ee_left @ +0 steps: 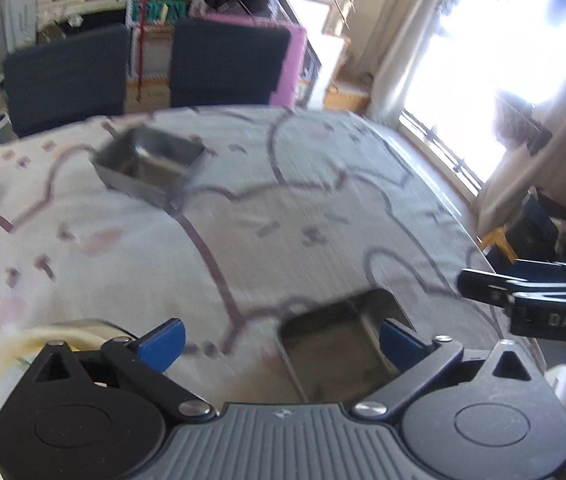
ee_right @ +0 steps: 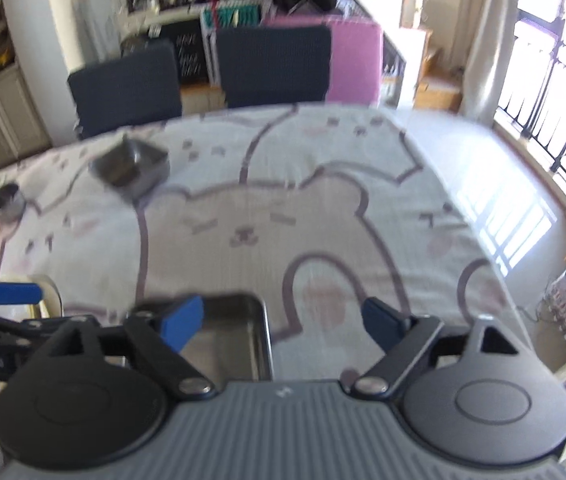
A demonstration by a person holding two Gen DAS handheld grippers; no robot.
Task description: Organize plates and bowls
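A square steel tray (ee_left: pixel 339 344) lies on the tablecloth at the near edge, under and between my two grippers; it also shows in the right wrist view (ee_right: pixel 231 336). A deeper square steel bowl (ee_left: pixel 149 164) stands farther back left, also in the right wrist view (ee_right: pixel 131 168). A small round steel bowl (ee_right: pixel 9 202) sits at the far left. A cream plate rim (ee_left: pixel 43 338) shows under my left gripper (ee_left: pixel 279 340), which is open and empty. My right gripper (ee_right: pixel 283 324) is open and empty above the tray's right side.
The table (ee_right: pixel 323 200) carries a bear-print cloth. Two dark chairs (ee_right: pixel 275 64) stand at its far side, with a pink board behind. A window and curtain are on the right. The right gripper's body (ee_left: pixel 535 296) shows at right in the left wrist view.
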